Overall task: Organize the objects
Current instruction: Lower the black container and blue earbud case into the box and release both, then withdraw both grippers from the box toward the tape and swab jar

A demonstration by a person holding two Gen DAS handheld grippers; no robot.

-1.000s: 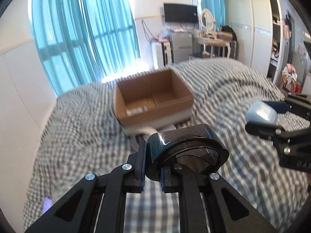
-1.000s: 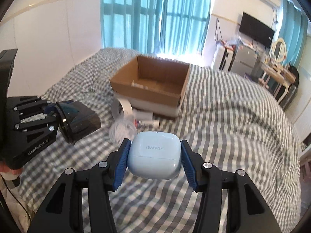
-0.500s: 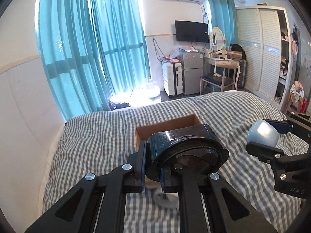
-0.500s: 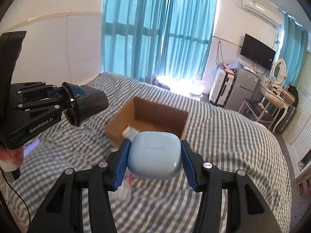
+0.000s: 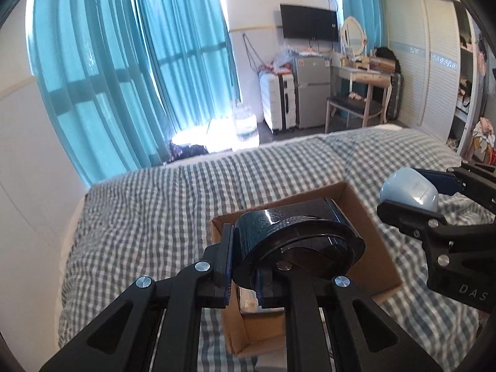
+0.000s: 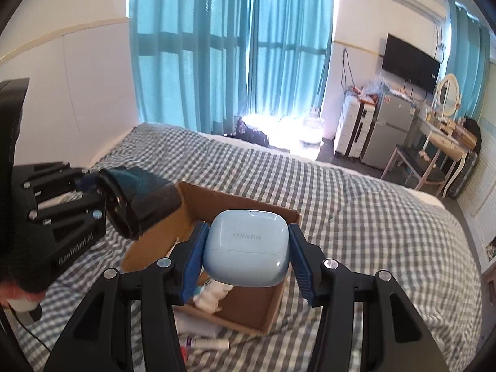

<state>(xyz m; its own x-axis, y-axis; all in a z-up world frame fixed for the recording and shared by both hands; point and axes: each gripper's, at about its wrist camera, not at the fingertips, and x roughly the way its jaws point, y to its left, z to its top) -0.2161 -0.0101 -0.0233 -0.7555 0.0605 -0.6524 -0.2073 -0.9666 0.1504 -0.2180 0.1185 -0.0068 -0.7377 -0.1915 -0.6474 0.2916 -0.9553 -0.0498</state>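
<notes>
My left gripper (image 5: 245,266) is shut on a glossy black cup-shaped object (image 5: 297,241) and holds it above the open cardboard box (image 5: 369,217) on the checked bed. My right gripper (image 6: 246,248) is shut on a pale blue Huawei earbud case (image 6: 248,245), held over the same box (image 6: 248,310). A white item (image 6: 214,294) lies inside the box. In the right wrist view the left gripper and black object (image 6: 139,201) hover at the box's left edge. In the left wrist view the earbud case (image 5: 409,190) is at the right.
The grey checked bedspread (image 6: 356,217) surrounds the box. Small tubes (image 6: 210,344) lie on the bed in front of the box. Teal curtains (image 5: 124,77), a suitcase, a small fridge and a dressing table stand beyond the bed's far end. A white wall (image 6: 62,93) runs along the left.
Both grippers have moved forward over the box with their objects still held; the box has gone from ahead of them to right beneath them.
</notes>
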